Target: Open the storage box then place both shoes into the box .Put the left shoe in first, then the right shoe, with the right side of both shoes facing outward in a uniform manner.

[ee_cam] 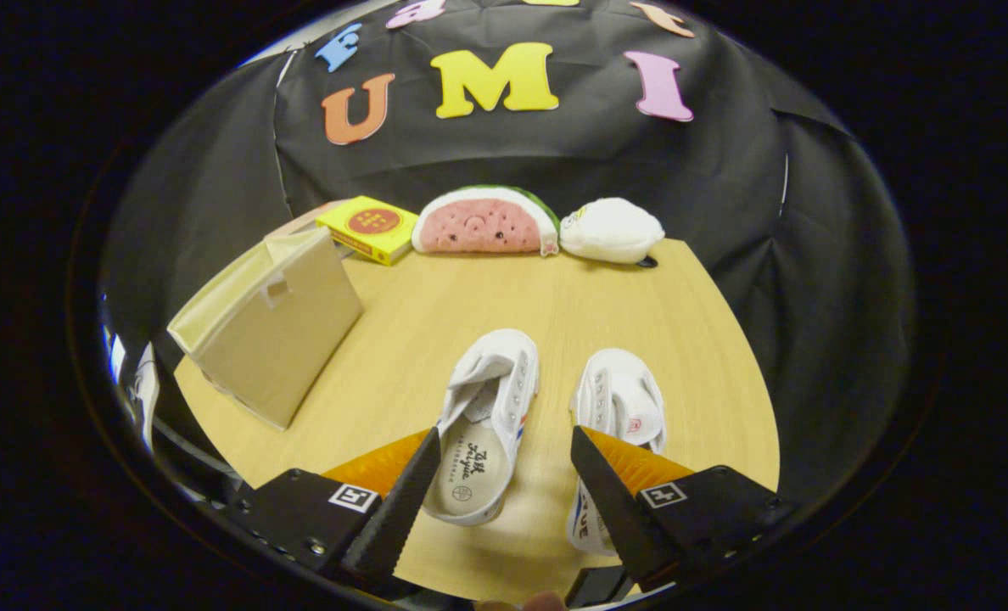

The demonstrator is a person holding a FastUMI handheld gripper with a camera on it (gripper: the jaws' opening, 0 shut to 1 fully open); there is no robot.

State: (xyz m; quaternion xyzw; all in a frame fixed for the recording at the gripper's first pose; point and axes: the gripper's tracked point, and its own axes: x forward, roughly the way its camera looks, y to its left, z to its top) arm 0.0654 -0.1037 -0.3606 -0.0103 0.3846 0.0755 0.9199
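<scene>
**Box still shut, shoes wait on the desk**

The beige storage box (271, 327) stands closed, left of and beyond your fingers (501, 475), which hang spread and empty over two white shoes (487, 420) (618, 407) on the desk (470, 297). Opening appears to come first: you would swing left to its lid.

We see bare bench (436, 297) between the closed storage box (271, 327) on the left and the two shoes (487, 424) near the gripper (504, 475), whose jaws stand apart. Far back, a yellow box (370, 227), a watermelon plush (484, 222) and a white plush (610, 229) line the edge.
</scene>
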